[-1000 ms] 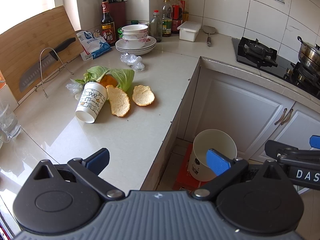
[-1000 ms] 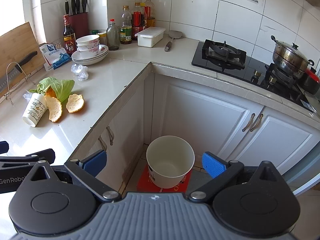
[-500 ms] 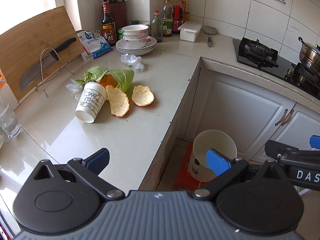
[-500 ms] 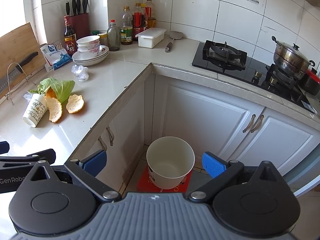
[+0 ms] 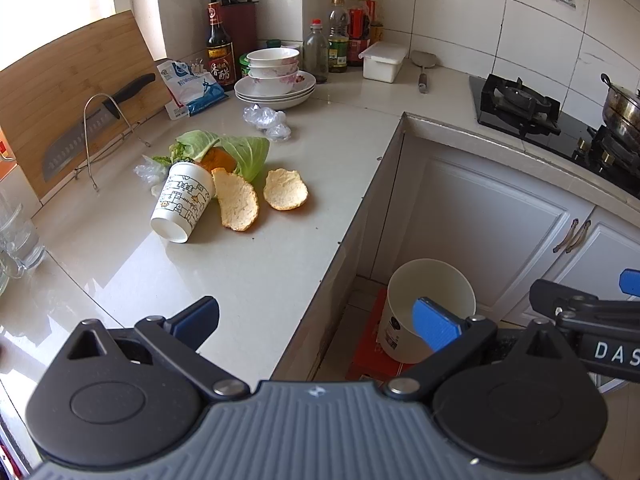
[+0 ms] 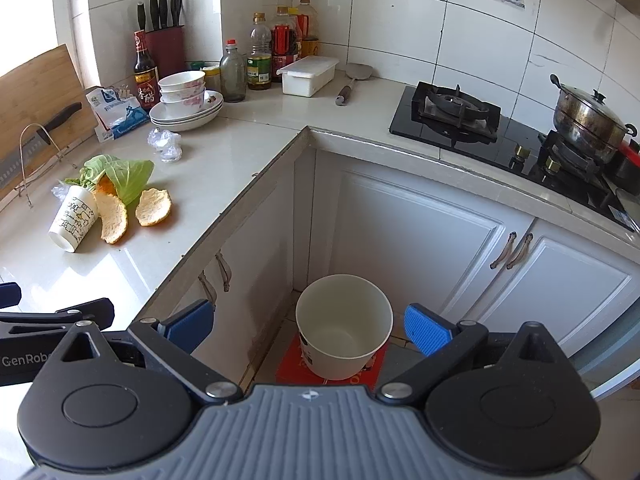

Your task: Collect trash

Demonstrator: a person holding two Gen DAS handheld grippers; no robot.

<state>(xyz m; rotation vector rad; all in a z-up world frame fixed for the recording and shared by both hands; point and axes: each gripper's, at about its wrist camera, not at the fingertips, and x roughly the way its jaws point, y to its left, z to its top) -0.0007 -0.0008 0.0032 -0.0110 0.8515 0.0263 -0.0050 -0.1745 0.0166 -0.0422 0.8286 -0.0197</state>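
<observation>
Nothing moved; paper cup (image 5: 182, 203) toppled beside curled peels (image 5: 237, 204).

A tipped paper cup (image 5: 182, 208), peels (image 5: 236, 204) and cabbage leaves (image 5: 244, 150) are carried by the tabletop (image 5: 256, 264), plates (image 5: 276, 94) at 12 o'clock.

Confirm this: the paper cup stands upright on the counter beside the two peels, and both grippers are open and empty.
Not quite. The paper cup lies tipped on its side, as the left wrist view shows. It is beside the two peels, and the left gripper and right gripper are open and empty.
</observation>
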